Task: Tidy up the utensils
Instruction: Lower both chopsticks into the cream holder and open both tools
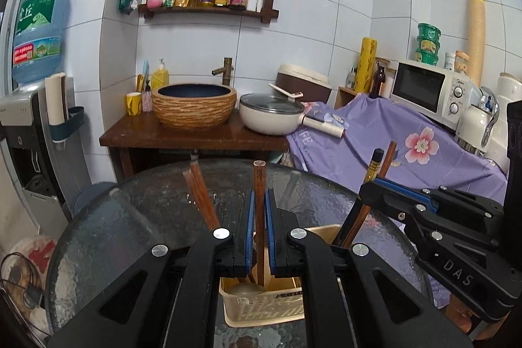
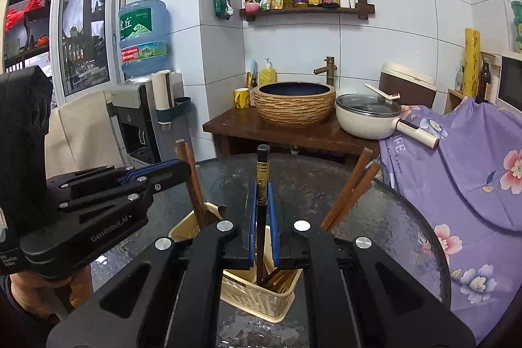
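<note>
My left gripper [image 1: 260, 201] is shut on a brown wooden chopstick [image 1: 259, 175] that stands upright, its lower end inside the beige slotted basket [image 1: 261, 310] on the round glass table [image 1: 156, 201]. My right gripper [image 2: 262, 196] is shut on a black chopstick with a gold band [image 2: 262, 167], also upright, its tip down in the basket [image 2: 257, 299]. Each gripper shows in the other's view: the right gripper [image 1: 372, 188] on the right, the left gripper [image 2: 177, 172] on the left. More brown chopsticks [image 1: 200, 194] [image 2: 352, 191] lean out of the basket. A spoon [image 1: 243, 289] lies inside.
Behind the table stands a wooden counter [image 1: 195, 137] with a woven-look basin [image 1: 194, 105] and a lidded white pan [image 1: 272, 114]. A purple floral cloth [image 1: 407, 152] covers the right side under a microwave [image 1: 427, 90]. A water dispenser [image 1: 36, 106] stands at the left.
</note>
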The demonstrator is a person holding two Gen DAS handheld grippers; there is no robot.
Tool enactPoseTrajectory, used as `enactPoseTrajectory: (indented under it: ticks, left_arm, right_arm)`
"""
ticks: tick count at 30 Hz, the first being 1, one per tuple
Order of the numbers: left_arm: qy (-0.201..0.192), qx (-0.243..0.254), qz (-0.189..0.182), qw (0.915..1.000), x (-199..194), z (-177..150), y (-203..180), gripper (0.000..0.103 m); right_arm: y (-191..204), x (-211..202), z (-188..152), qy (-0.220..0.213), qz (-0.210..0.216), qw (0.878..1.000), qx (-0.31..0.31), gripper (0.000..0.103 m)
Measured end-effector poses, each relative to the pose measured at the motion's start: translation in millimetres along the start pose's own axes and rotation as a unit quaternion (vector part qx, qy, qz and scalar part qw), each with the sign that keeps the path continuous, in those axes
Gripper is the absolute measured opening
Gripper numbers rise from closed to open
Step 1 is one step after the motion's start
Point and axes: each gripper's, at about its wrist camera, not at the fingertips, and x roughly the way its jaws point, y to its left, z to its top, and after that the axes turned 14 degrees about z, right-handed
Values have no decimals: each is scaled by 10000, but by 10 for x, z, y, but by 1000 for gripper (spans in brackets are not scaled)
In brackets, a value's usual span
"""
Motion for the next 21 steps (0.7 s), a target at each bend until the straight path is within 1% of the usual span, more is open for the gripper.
enactPoseTrajectory:
  ticks: [4,6,7,8,9,10,11,12,13,14,16,17,18,19,20,21]
  left_arm:
    - [-144,120,13,9998,-27,-69,-22,7]
    - [-128,141,-34,9998,-45,-63,-35,7]
    - [-128,130,-36,9998,-56,-59,-39,7]
    - [-163,126,-32,9998,-79,-55,-37,8]
    - [-237,147,-4,9996,-120,-48,-32,13]
    - [-312,162,37,9994,-163,-44,-29,16]
    - [-374,171,74,9991,-201,-43,-27,28]
    - [-474,174,122,9987,-263,-44,-16,40]
    - [-549,168,162,9982,-308,-45,-10,48]
    - [-685,164,276,9971,-394,-70,13,53]
    - [-862,211,436,9951,-517,-138,46,71]
    - [-922,232,478,9943,-563,-172,58,76]
    - [-987,250,528,9934,-616,-218,77,85]
    - [-1062,254,569,9924,-690,-289,108,91]
    - [-1104,231,578,9919,-747,-338,135,93]
    - [-1120,201,577,9918,-789,-379,152,96]
  right_arm:
    - [38,-4,-13,-17,-9,9999,-131,8]
    - [54,-18,-12,-52,58,9998,-185,8]
    - [69,-31,-7,-85,65,9997,-236,11]
    - [76,-47,3,-129,38,9995,-270,25]
    - [86,-89,3,-239,-19,9992,-310,36]
    - [95,-145,4,-368,-52,9988,-327,58]
    - [107,-189,9,-452,-57,9984,-336,61]
    - [121,-253,14,-517,-77,9979,-383,61]
    - [135,-288,15,-545,-114,9976,-421,61]
    - [157,-363,4,-619,-226,9965,-516,61]
    - [194,-495,-46,-742,-445,9939,-678,65]
    - [207,-552,-69,-792,-509,9930,-719,69]
    - [222,-641,-125,-854,-571,9919,-747,72]
    - [231,-711,-178,-897,-597,9915,-726,81]
    - [239,-763,-219,-921,-604,9914,-700,87]
    - [253,-828,-292,-936,-591,9916,-666,87]
